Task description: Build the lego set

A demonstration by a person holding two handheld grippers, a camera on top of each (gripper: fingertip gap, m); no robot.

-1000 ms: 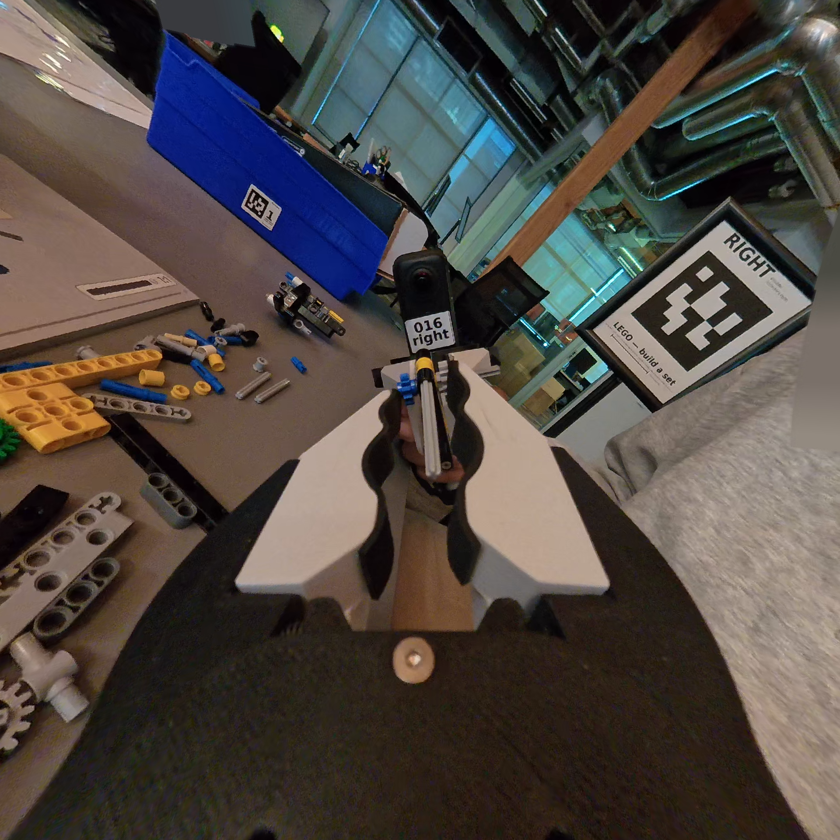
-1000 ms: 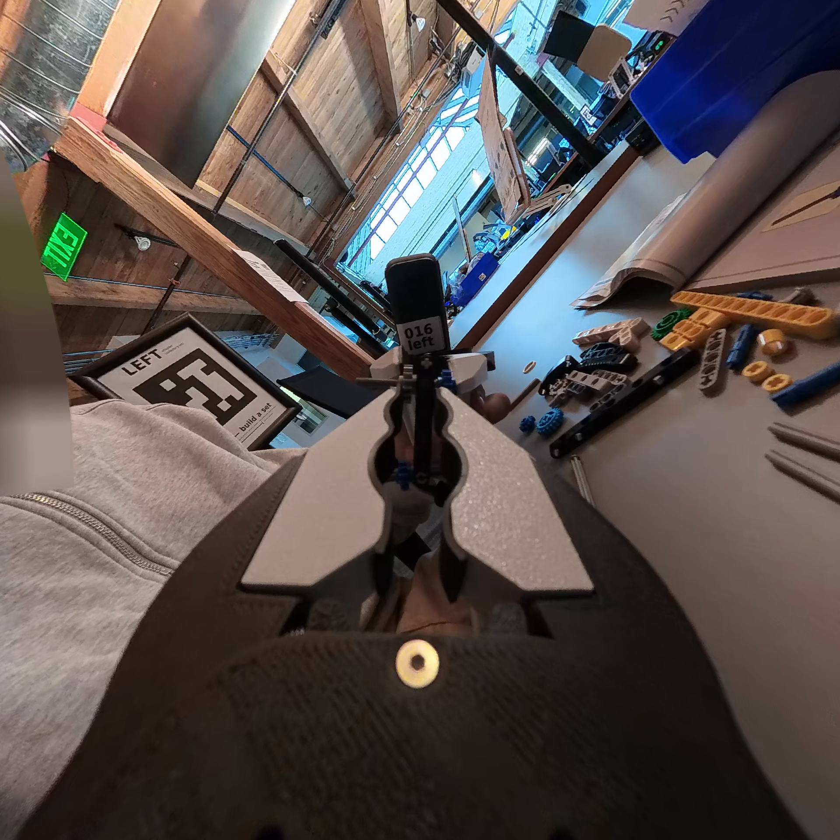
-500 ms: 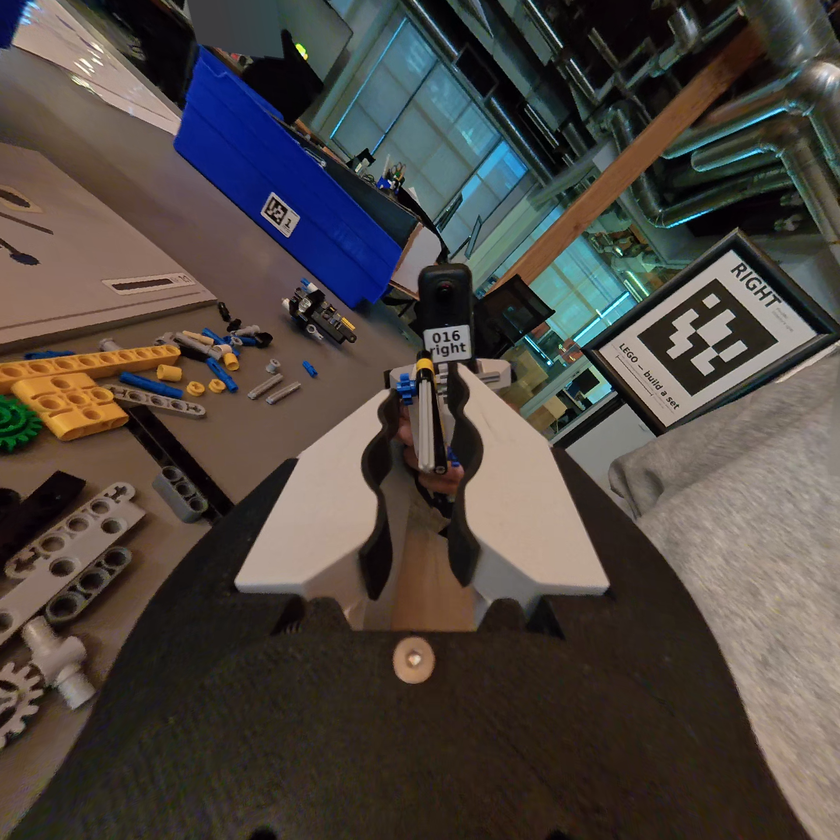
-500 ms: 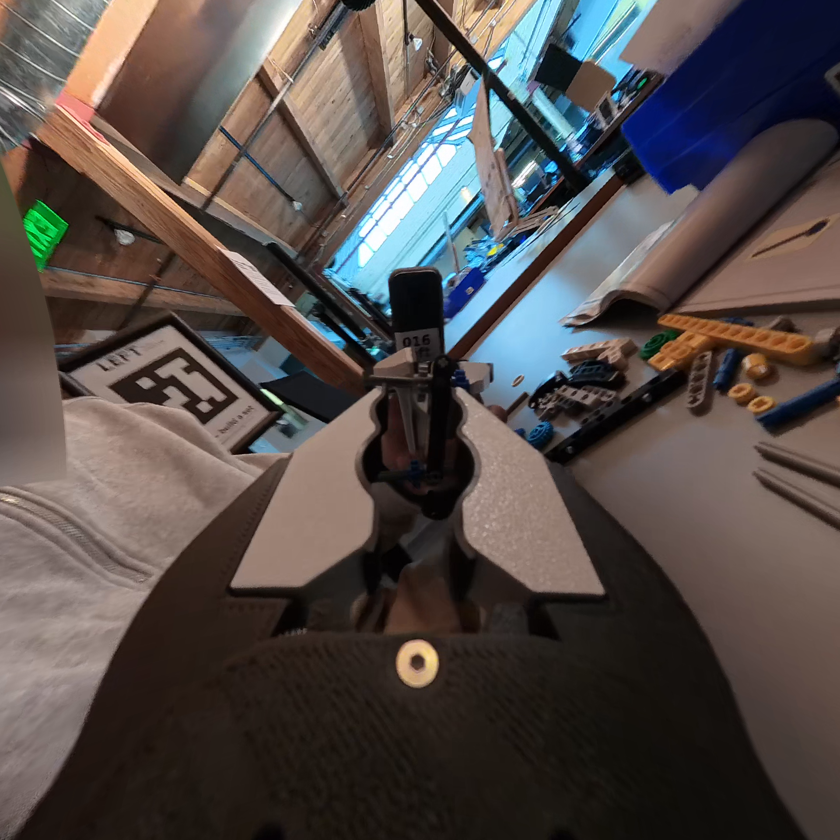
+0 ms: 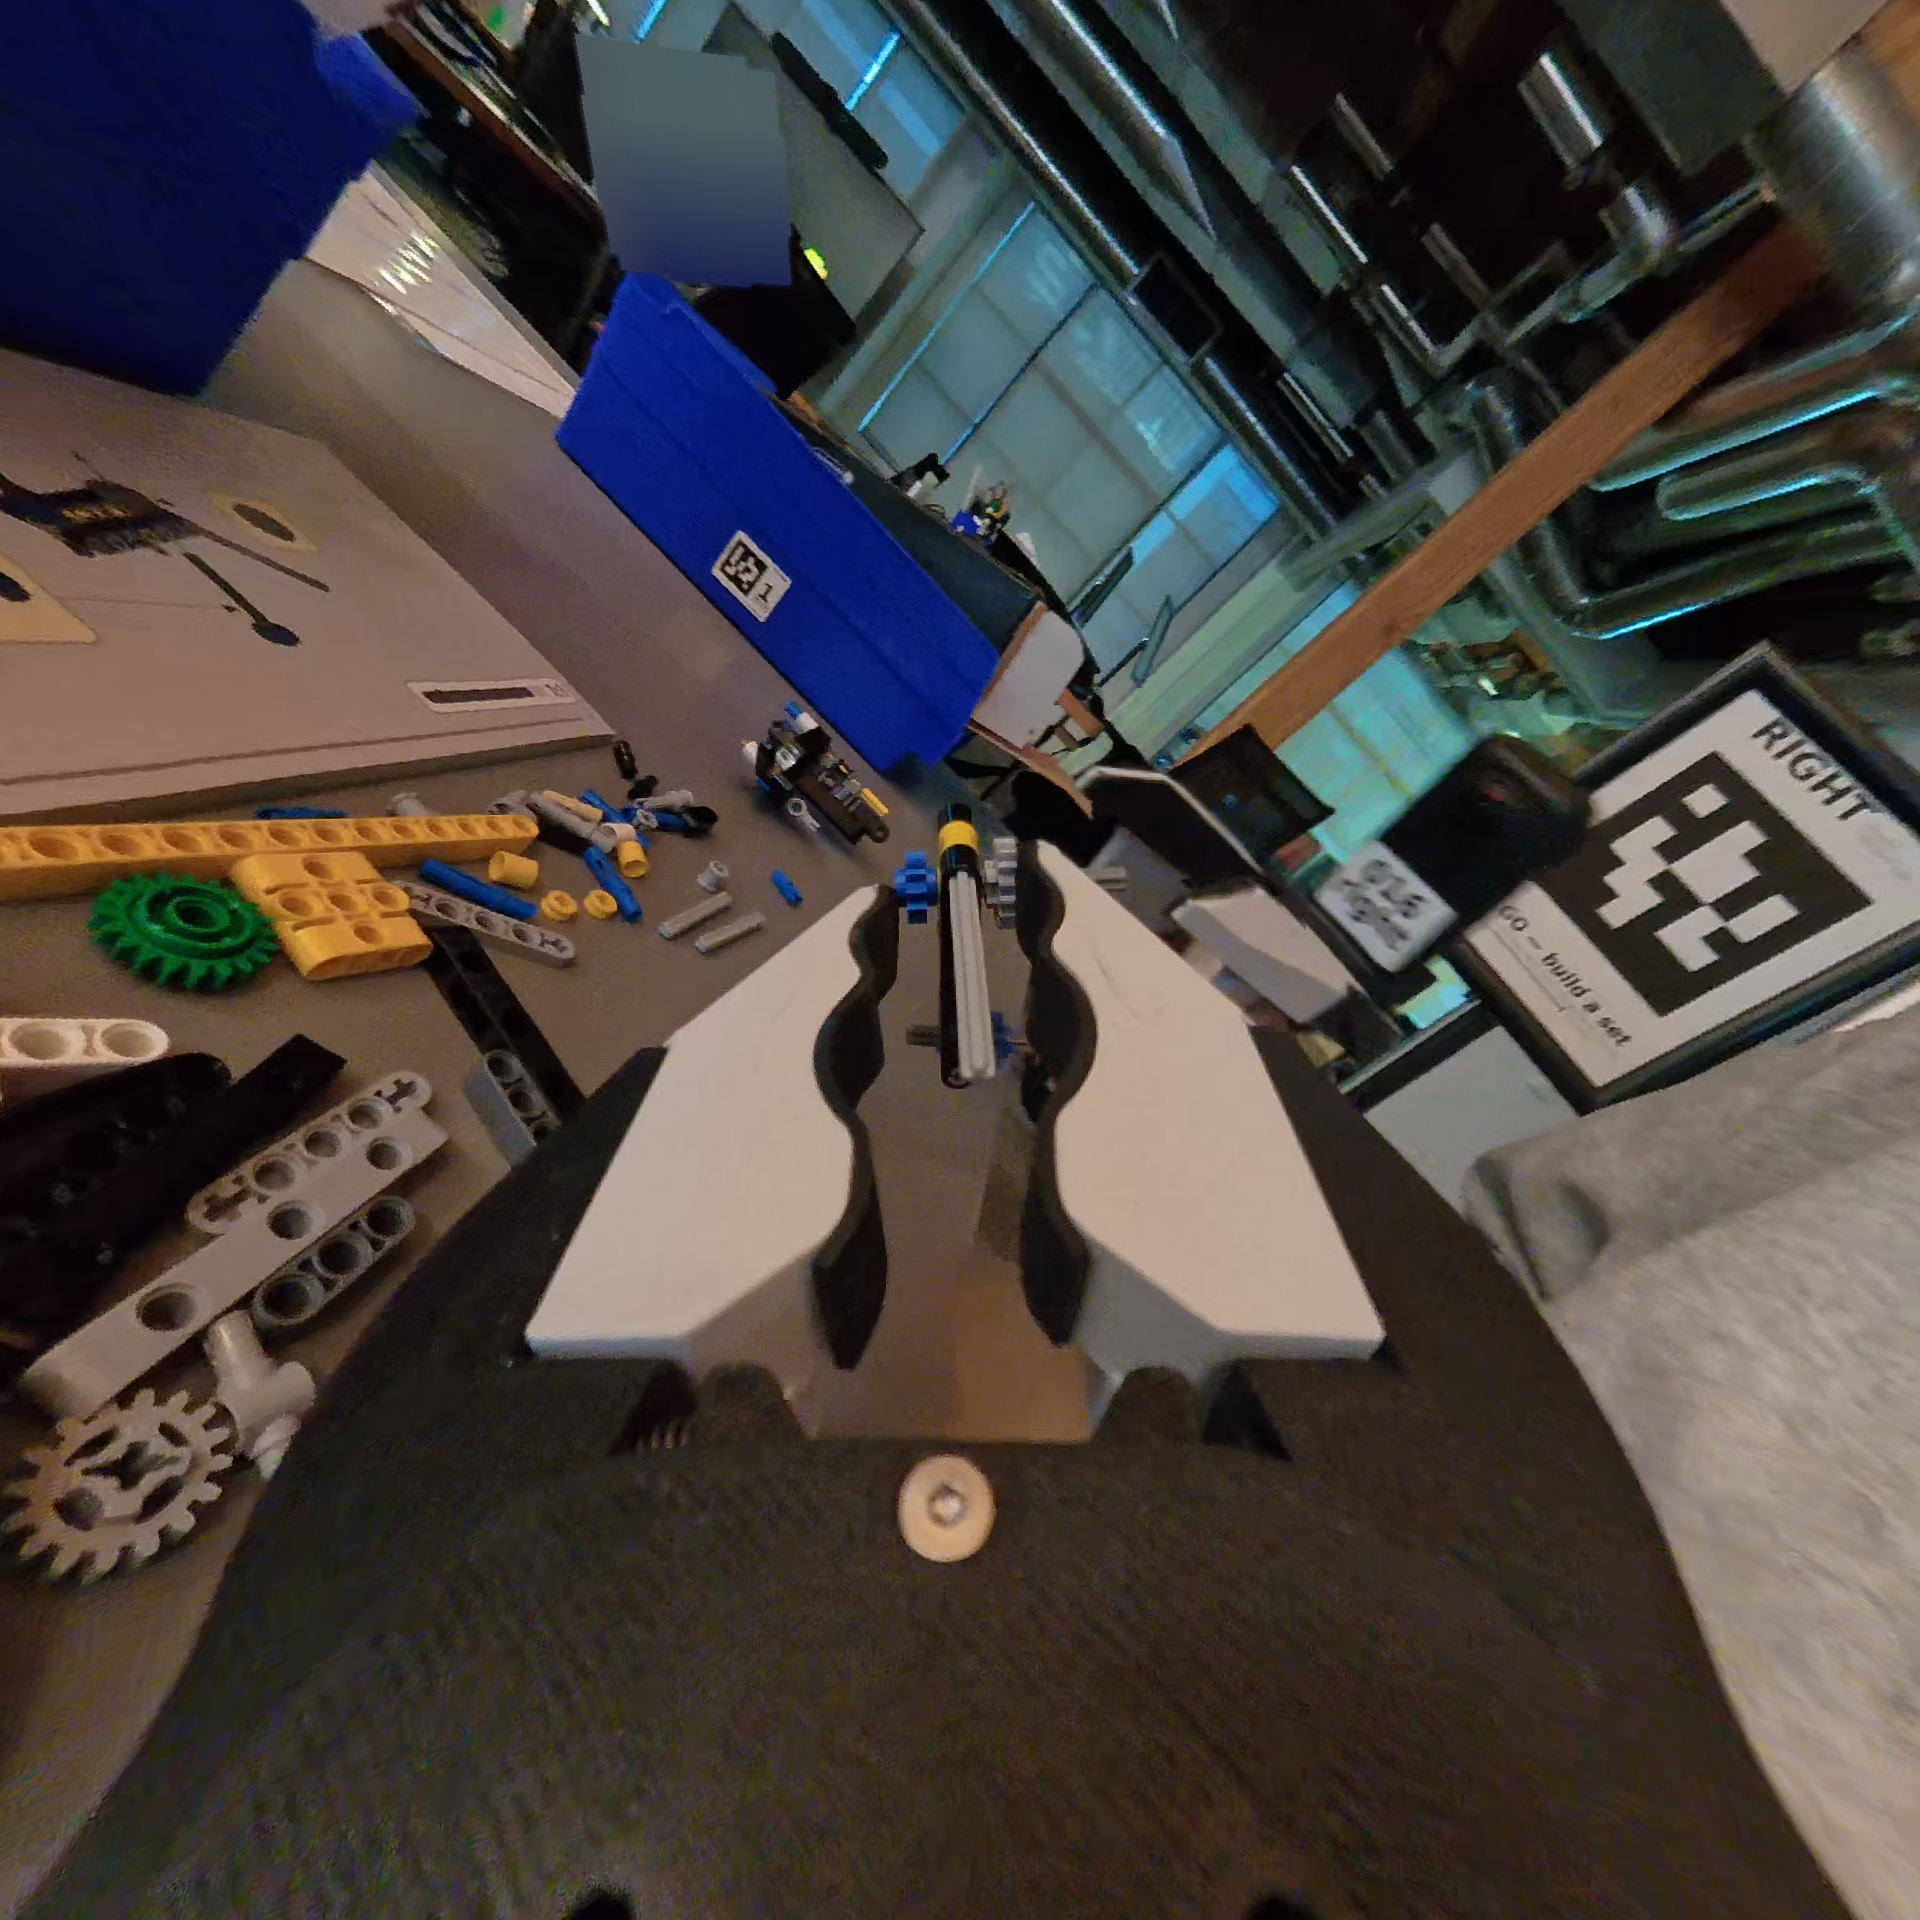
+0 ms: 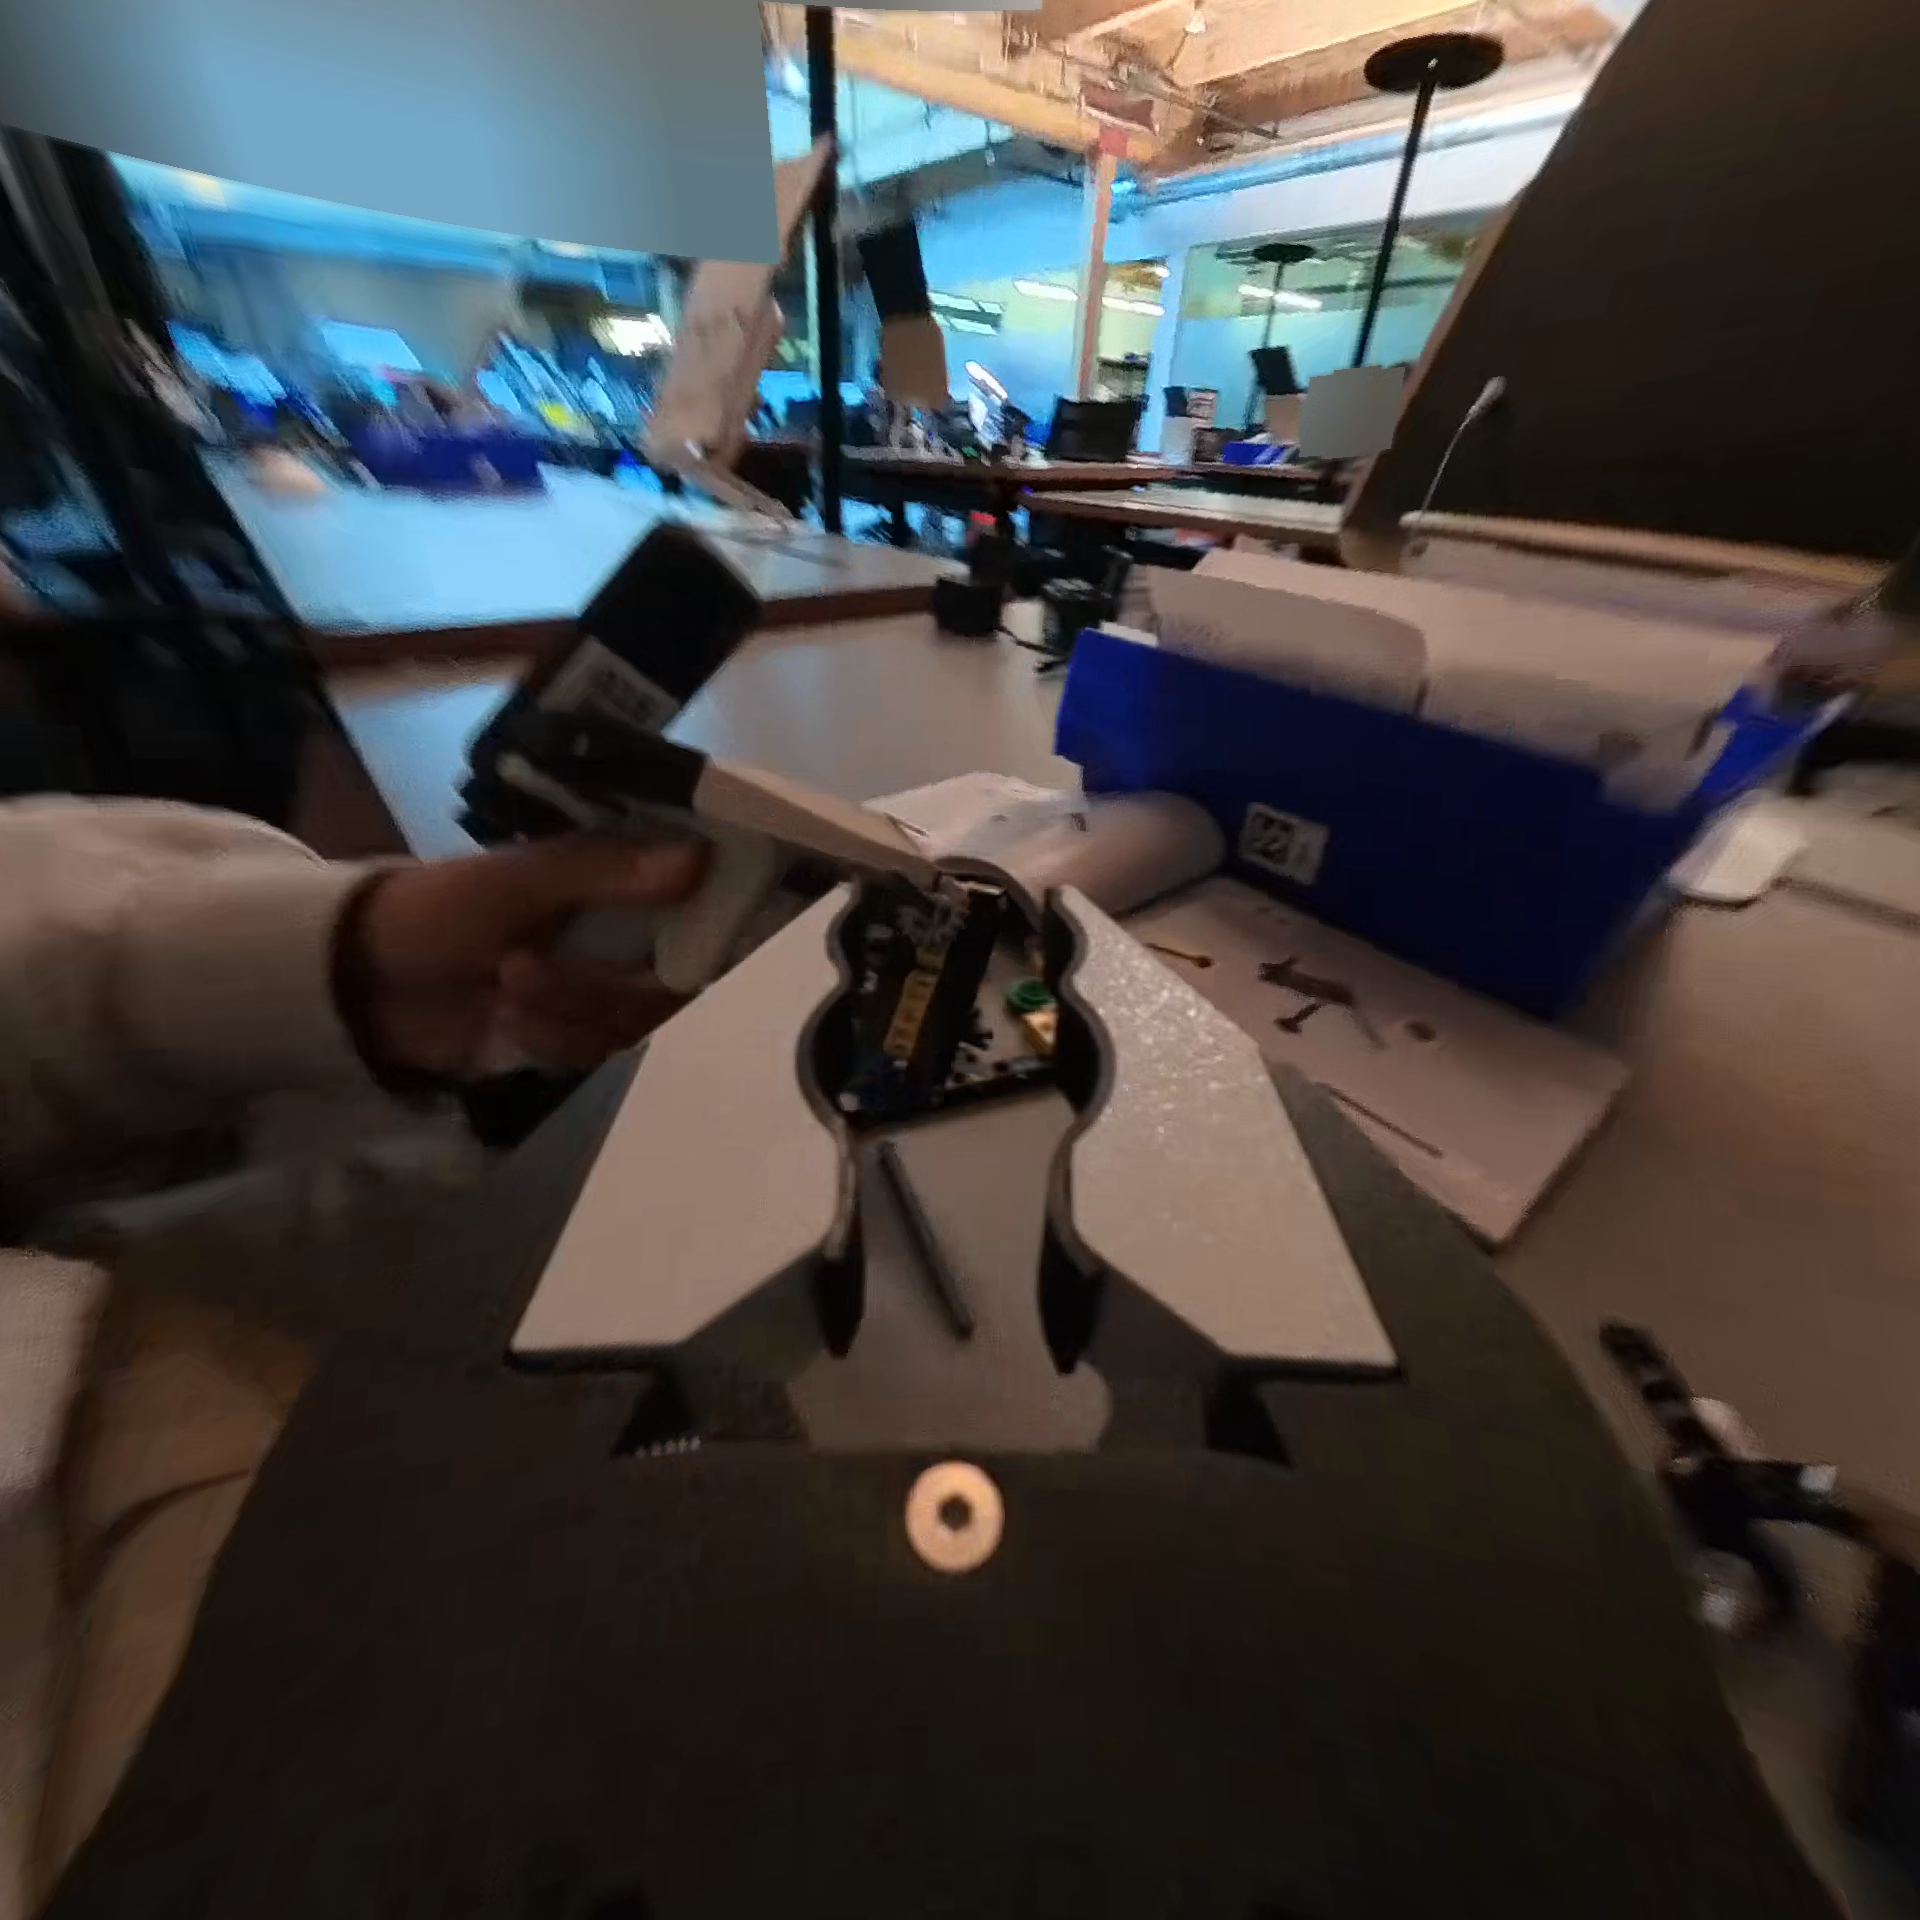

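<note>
My left gripper (image 5: pixel 961 894) is shut on a small lego assembly (image 5: pixel 961 966) of black and grey beams with a yellow band, a blue gear and a grey gear. It holds the assembly upright above the table. My right gripper (image 6: pixel 945 914) is open and empty. Through its gap I see the same assembly (image 6: pixel 914 1008), hanging from the left gripper's tip (image 6: pixel 930 868), which a hand (image 6: pixel 499 966) brings in from the left. In the left wrist view the right gripper's body (image 5: pixel 1278 935) shows blurred off to the right, apart from the assembly.
Loose parts lie on the grey table: a long yellow beam (image 5: pixel 260 842), a green gear (image 5: pixel 182 925), grey beams (image 5: pixel 260 1216), a grey gear (image 5: pixel 109 1481), a small black sub-assembly (image 5: pixel 821 774) and a grey axle (image 6: pixel 925 1236). An instruction sheet (image 5: pixel 239 644) and a blue bin (image 5: pixel 790 592) lie behind.
The right gripper has let go of the assembly, opened and swung away to the right. The left gripper keeps the assembly and has tilted towards the table.
</note>
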